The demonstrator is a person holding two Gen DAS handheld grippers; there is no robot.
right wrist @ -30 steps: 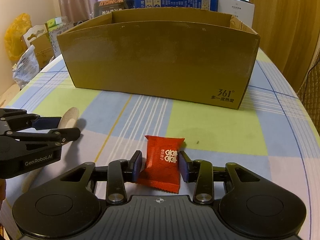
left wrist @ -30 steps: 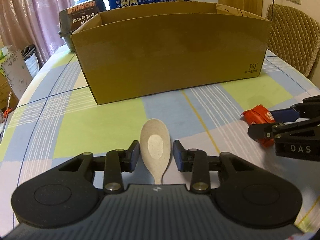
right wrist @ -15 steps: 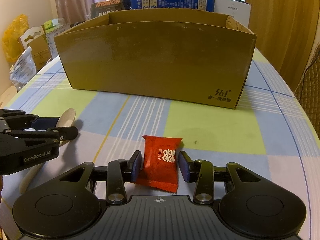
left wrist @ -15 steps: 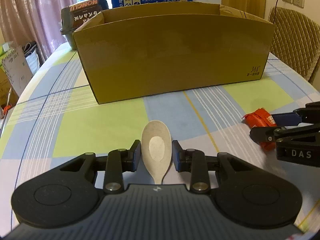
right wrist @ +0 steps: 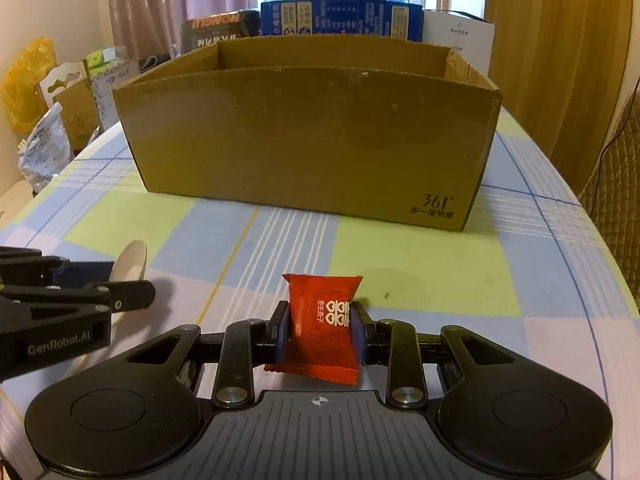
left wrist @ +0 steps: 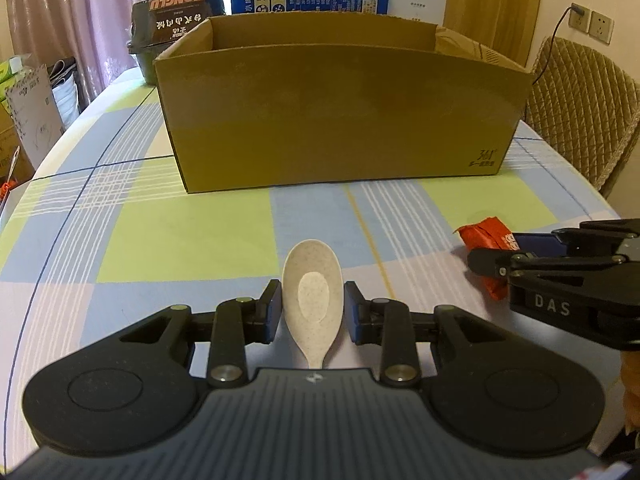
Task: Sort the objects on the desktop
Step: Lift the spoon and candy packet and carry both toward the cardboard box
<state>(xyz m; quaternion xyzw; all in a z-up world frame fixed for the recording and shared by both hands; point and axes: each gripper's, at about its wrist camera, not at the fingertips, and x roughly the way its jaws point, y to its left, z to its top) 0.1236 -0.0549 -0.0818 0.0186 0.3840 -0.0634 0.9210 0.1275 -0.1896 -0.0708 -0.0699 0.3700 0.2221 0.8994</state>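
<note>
Cardboard box (left wrist: 340,120) stood open-topped toward the counter's (left wrist: 180,240) far edge. Nearer, the left gripper (left wrist: 312,306) was closed on the bowl of a pale spoon (left wrist: 313,292), and the right gripper (right wrist: 319,330) was clamped on a red candy packet (right wrist: 322,320), both between the box and the near edge.

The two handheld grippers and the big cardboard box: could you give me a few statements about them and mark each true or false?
1. The left gripper holds a speckled cream plastic spoon. True.
2. The right gripper holds a blue pen. False: it clamps a red foil candy packet.
3. The open brown cardboard box stands beyond both grippers. True.
4. The checked tablecloth is plain white. False: it shows green, blue and lilac squares.
</note>
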